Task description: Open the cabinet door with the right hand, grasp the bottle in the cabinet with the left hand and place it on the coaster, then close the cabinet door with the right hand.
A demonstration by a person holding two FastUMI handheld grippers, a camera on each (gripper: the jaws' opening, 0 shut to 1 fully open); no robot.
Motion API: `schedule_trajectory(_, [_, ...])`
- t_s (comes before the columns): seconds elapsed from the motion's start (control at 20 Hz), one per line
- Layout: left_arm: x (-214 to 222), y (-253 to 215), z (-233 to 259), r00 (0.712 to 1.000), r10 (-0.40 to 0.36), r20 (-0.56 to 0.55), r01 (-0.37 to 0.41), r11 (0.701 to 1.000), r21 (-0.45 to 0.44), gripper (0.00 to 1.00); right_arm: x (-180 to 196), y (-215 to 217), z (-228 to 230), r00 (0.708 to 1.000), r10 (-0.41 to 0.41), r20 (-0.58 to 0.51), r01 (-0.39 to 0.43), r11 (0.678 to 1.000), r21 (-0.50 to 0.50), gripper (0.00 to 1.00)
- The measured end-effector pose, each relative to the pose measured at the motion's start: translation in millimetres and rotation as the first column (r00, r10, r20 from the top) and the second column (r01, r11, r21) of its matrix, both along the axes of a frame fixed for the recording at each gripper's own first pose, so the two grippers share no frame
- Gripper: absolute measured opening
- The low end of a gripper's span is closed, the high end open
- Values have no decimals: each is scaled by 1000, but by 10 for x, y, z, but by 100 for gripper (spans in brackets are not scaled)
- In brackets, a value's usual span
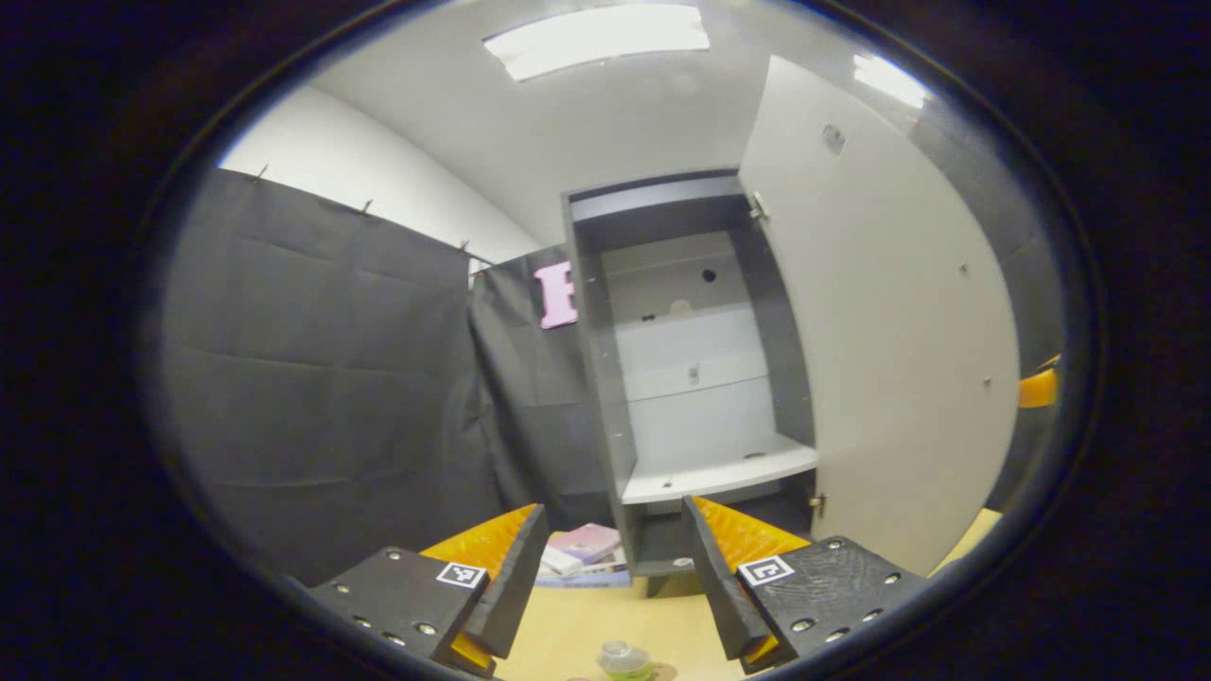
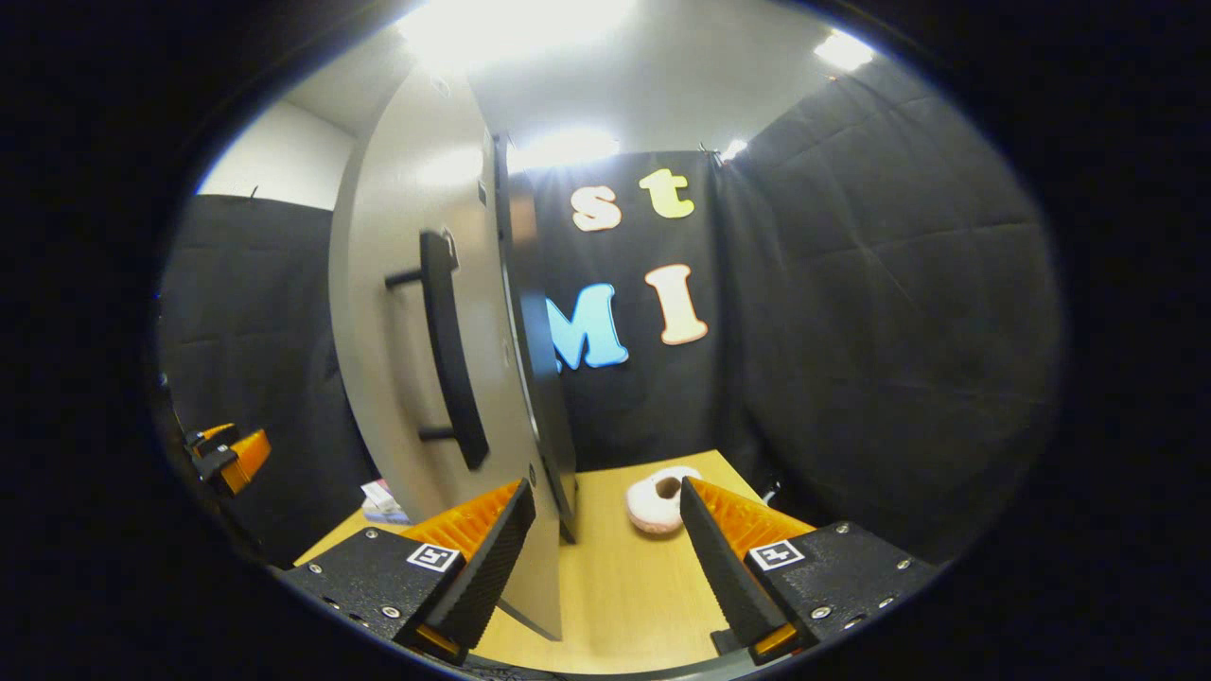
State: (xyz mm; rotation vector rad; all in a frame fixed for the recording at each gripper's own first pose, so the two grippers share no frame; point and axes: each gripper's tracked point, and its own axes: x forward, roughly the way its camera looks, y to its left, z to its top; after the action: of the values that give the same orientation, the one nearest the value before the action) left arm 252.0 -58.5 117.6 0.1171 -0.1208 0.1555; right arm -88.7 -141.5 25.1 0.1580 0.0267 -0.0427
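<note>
In the left gripper view, my left gripper (image 1: 615,567) stands with jaws apart and nothing between them. The bottle (image 1: 623,659) sits at the bottom centre on the coaster (image 1: 665,672), on the table (image 1: 587,624). The cabinet (image 1: 695,369) stands at centre, its door (image 1: 889,350) swung open to the right. In the right gripper view, my right gripper (image 2: 605,558) gapes empty, the door's edge between its fingers. The handle (image 2: 452,359) shows left of centre, a pale ring (image 2: 659,499) lower centre.
</note>
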Motion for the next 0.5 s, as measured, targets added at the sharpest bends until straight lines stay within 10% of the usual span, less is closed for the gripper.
schedule_trajectory(0.5, [-79, -65, 26, 993, -112, -33, 108, 988, -112, 85, 48, 204, 263, 998, -64, 12, 64, 998, -25, 94])
